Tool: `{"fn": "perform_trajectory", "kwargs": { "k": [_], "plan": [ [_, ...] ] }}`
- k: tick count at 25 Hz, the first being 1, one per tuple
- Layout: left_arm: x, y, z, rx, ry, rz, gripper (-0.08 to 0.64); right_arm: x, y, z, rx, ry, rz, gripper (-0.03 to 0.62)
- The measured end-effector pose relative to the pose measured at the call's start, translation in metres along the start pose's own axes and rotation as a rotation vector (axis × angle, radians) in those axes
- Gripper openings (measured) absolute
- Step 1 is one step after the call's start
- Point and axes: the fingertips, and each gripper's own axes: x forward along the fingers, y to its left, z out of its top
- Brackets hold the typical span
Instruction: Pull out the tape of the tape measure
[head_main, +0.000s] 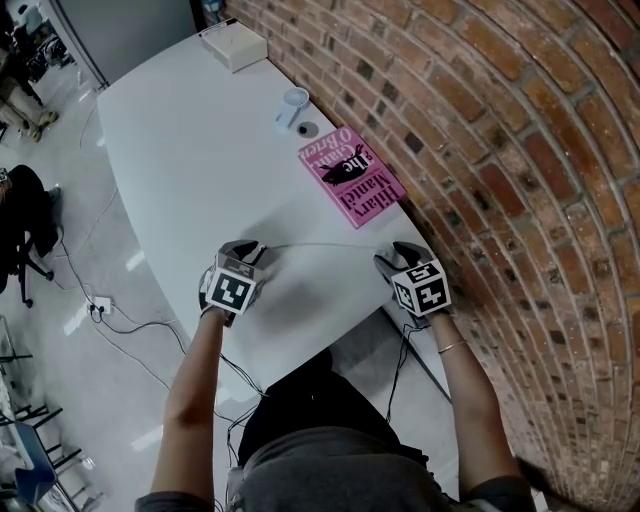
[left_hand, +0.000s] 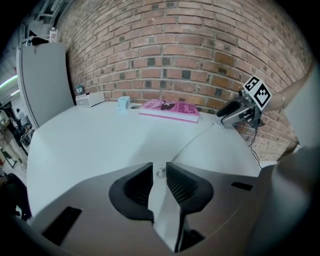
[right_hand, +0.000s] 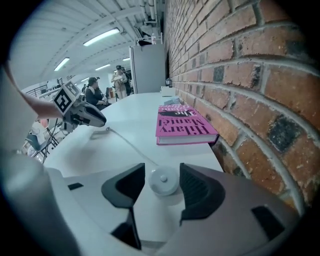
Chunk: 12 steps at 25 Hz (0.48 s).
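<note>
A small round white tape measure case (right_hand: 164, 181) sits between the jaws of my right gripper (right_hand: 162, 170), which is shut on it just above the white table (head_main: 180, 150). Its thin white tape (head_main: 325, 245) runs level across the table to my left gripper (head_main: 255, 250). In the left gripper view the jaws of the left gripper (left_hand: 159, 170) stand almost together, shut on the tape's small end ring. From there the tape (left_hand: 192, 140) leads off to the right gripper (left_hand: 222, 114). In the right gripper view the tape (right_hand: 130, 145) leads to the left gripper (right_hand: 100, 120).
A pink book (head_main: 352, 175) lies by the brick wall (head_main: 520, 150) just beyond the tape. Farther back are a small cup (head_main: 293, 105) and a white box (head_main: 233, 45). The table's near edge is under both hands. Cables lie on the floor (head_main: 110, 310) at left.
</note>
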Motion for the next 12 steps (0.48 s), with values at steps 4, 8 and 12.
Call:
{"fn": "perform_trajectory", "kwargs": {
  "k": [4,8,12],
  "plan": [
    [-0.014,-0.002,0.012,-0.047,-0.058,0.045,0.086,-0.018,0.005,0.016,0.059,-0.091,-0.032,0.193],
    [-0.026,-0.007,0.019,-0.060,-0.099,0.095,0.075,-0.037,0.013,0.029,0.138,-0.174,-0.039,0.156],
    [-0.038,-0.014,0.027,-0.079,-0.148,0.127,0.059,-0.055,0.022,0.036,0.164,-0.237,-0.038,0.143]
  ]
}}
